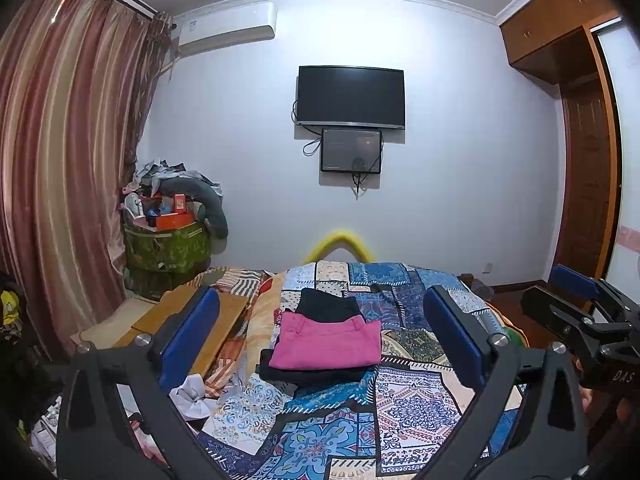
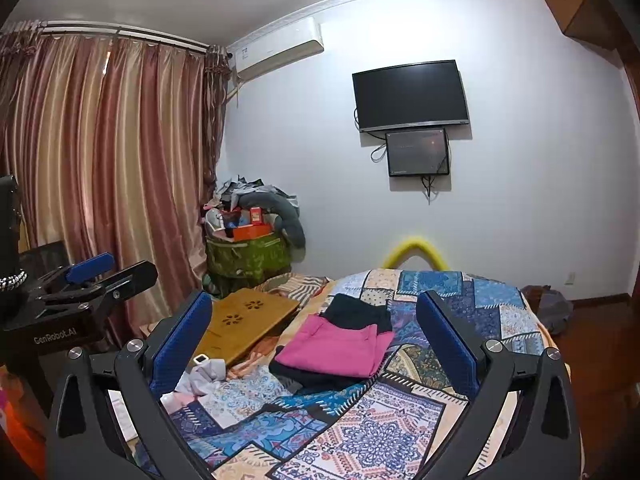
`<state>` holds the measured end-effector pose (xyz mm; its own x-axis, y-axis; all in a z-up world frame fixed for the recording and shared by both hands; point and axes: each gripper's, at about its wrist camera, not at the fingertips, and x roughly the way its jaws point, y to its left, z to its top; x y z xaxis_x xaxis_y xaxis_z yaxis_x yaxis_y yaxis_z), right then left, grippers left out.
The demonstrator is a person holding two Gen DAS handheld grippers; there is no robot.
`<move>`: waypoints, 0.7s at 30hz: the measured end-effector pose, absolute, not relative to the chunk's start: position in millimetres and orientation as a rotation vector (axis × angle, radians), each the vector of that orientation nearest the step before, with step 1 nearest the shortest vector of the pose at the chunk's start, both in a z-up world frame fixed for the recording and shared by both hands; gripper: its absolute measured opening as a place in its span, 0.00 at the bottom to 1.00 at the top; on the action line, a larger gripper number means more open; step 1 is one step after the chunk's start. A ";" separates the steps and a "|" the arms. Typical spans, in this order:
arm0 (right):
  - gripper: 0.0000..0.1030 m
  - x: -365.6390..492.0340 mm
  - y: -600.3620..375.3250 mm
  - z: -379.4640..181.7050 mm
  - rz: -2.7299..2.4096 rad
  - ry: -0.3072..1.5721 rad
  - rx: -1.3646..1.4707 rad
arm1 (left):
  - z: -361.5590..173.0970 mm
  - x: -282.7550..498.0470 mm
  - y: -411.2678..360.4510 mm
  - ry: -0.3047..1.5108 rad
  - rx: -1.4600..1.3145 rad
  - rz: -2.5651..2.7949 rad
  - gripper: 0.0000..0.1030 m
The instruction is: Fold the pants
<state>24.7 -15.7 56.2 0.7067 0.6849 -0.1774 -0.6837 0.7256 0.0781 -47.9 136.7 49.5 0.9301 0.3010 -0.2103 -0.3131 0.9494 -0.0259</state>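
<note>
Folded pink pants lying atop folded black garments on a patchwork bedspread. Left tongs spread wide, holding nothing, raised above the bed. Right tongs at right edge. Wall-mounted television; striped curtains.

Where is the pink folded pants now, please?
The pink folded pants lie mid-frame in both wrist views on the patchwork bedspread, on top of a dark folded garment, with another dark garment just behind.

I see the bed, covered by a patchwork quilt. Folded pink pants lie on dark folded pants mid-quilt, and a wooden lap desk rests at its left edge.
</note>
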 end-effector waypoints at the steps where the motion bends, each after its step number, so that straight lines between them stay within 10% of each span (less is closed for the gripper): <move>1: 0.99 24.0 -16.6 55.4 0.758 0.200 0.006 | 49.3 -48.3 136.3 0.207 -0.060 0.314 1.00; 21: 0.99 22.9 -22.1 49.8 0.722 0.234 0.001 | 36.4 -31.2 142.6 0.253 -0.083 0.302 1.00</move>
<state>22.9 -22.1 49.8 0.7254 0.6550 -0.2115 -0.6549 0.7514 0.0811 -31.2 142.6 36.4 0.9235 0.2832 -0.2586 -0.3040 0.9517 -0.0434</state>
